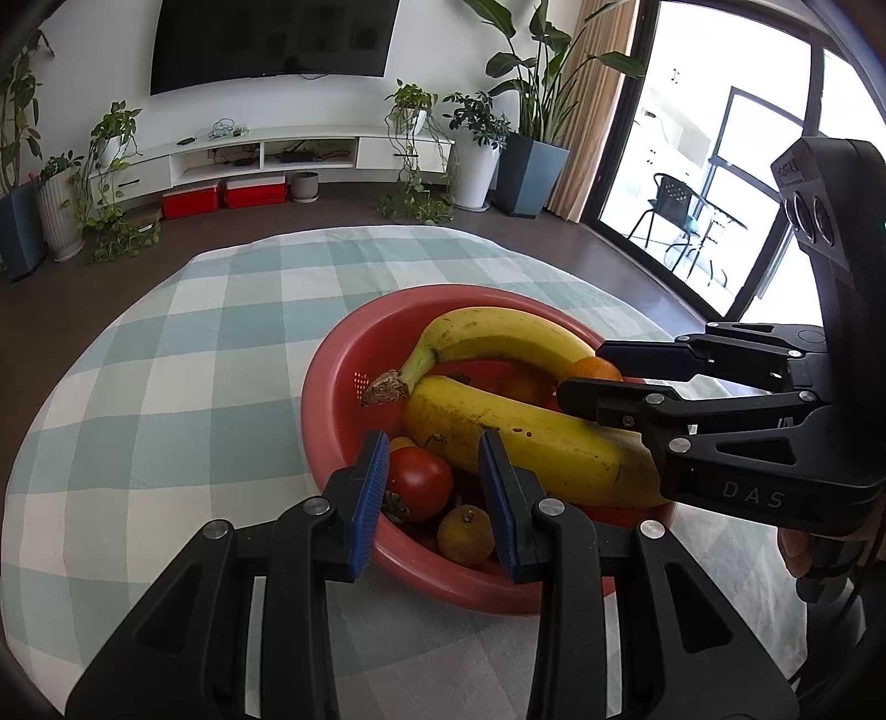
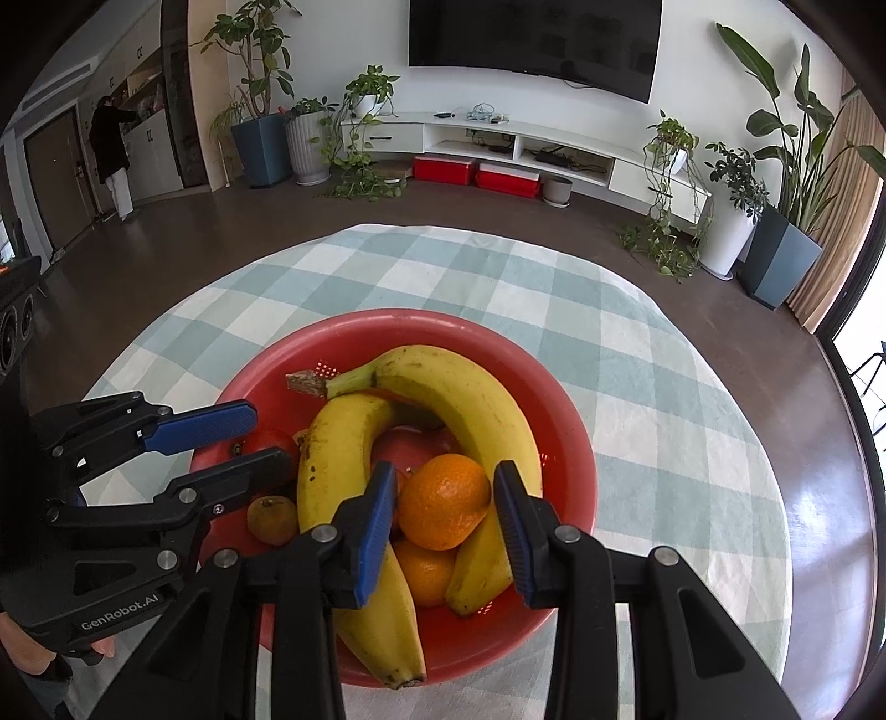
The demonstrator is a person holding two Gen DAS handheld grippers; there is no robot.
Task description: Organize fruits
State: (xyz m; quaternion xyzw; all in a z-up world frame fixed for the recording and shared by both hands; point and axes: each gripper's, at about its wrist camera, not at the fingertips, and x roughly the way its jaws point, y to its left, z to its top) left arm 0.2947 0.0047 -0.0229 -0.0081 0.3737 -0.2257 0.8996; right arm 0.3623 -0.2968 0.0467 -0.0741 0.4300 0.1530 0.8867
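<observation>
Both grippers, L (image 1: 434, 493) & R (image 2: 446, 526), hover over red bowl (image 2: 565, 443), jaws narrowly apart w/ nothing held; fruit piled inside bowl; risk: R nudging orange (image 2: 446, 501) rolls it.

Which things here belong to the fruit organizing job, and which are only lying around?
Job: red bowl, bananas, oranges, tomato, small brownish fruit.

Lying about: potted plants, red boxes, TV, checked tablecloth.
</observation>
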